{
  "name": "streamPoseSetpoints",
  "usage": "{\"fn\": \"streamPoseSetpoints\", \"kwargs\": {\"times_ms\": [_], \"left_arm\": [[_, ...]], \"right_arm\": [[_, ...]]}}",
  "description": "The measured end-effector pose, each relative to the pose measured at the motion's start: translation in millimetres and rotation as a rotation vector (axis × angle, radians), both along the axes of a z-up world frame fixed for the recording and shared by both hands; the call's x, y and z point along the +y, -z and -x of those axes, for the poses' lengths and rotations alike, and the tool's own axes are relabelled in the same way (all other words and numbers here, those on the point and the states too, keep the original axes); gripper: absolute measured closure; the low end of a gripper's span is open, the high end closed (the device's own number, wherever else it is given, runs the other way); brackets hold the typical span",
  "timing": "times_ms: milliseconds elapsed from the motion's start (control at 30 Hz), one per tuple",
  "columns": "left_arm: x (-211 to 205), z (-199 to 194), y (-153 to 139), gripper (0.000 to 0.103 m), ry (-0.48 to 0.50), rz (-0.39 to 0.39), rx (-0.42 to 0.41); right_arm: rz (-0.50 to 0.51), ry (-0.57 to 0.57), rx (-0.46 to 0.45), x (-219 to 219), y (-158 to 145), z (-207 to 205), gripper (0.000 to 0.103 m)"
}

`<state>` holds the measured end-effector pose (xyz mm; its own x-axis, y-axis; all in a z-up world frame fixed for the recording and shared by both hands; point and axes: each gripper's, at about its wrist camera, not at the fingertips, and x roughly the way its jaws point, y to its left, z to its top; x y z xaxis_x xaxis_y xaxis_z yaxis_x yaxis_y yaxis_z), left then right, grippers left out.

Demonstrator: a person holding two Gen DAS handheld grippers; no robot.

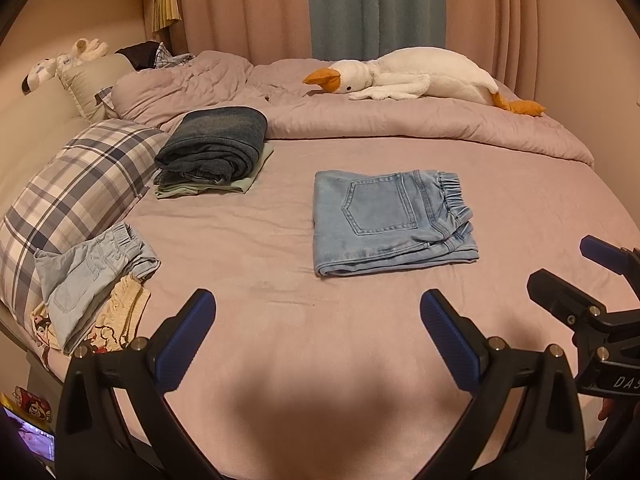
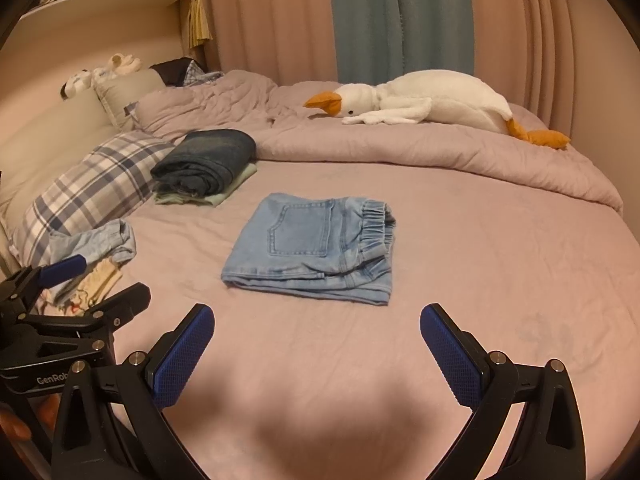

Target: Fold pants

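Note:
Light blue denim pants lie folded into a flat square on the pink bed sheet, back pocket up, elastic waistband to the right. They also show in the right wrist view. My left gripper is open and empty, above the sheet just short of the pants. My right gripper is open and empty, also just short of the pants. Each gripper shows at the edge of the other's view: right gripper, left gripper.
A folded stack of dark jeans sits at the left by a plaid pillow. Unfolded light pants and patterned cloth lie at the left edge. A bunched duvet and a plush goose lie at the back.

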<state>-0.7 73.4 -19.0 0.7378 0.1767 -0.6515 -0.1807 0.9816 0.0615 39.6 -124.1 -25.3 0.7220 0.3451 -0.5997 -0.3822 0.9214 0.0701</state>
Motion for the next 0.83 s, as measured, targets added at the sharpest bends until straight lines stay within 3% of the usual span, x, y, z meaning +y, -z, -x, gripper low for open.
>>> {"fn": "streamPoseSetpoints", "kwargs": {"times_ms": [833], "left_arm": [[0.8,0.4,-2.6,0.001,0.008,-0.006,-0.002]], "right_arm": [[-0.003,0.002,-0.005,-1.7,-1.5,4.5,0.001]]}}
